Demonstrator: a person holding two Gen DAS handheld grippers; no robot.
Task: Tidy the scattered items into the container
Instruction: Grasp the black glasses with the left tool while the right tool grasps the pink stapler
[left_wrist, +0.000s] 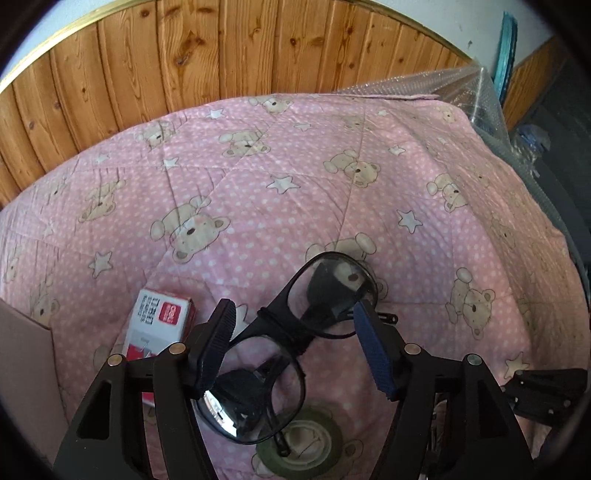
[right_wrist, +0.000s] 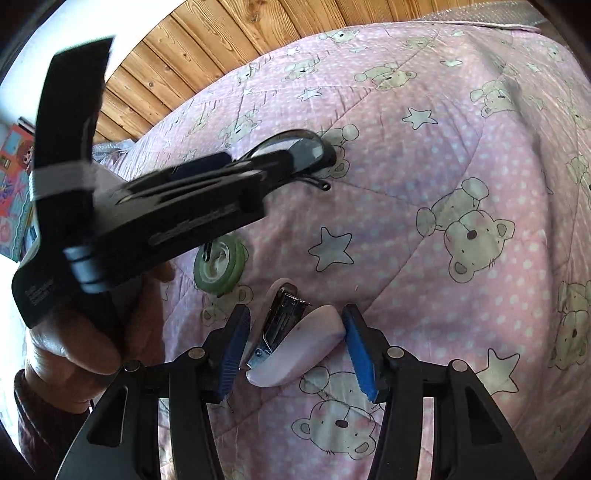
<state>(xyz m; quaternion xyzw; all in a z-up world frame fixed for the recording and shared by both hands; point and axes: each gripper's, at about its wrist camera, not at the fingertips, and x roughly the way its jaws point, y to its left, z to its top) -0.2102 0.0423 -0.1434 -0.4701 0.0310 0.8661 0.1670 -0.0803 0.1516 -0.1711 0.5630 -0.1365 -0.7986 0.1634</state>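
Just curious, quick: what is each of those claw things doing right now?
Left gripper: fingers apart around the black glasses, not clamped.
Right gripper: fingers apart around the stapler, not clamped.

five small items, two grippers, one box wall

one pair of glasses (left_wrist: 295, 325), one roll of green tape (right_wrist: 220, 267), one lilac stapler (right_wrist: 291, 339) and one red-and-white box of staples (left_wrist: 159, 325) are counted on one pink quilt (left_wrist: 332, 192); two grippers are seen, left gripper (left_wrist: 295, 350) and right gripper (right_wrist: 293, 350); one cardboard box (left_wrist: 22, 369) edge is seen.
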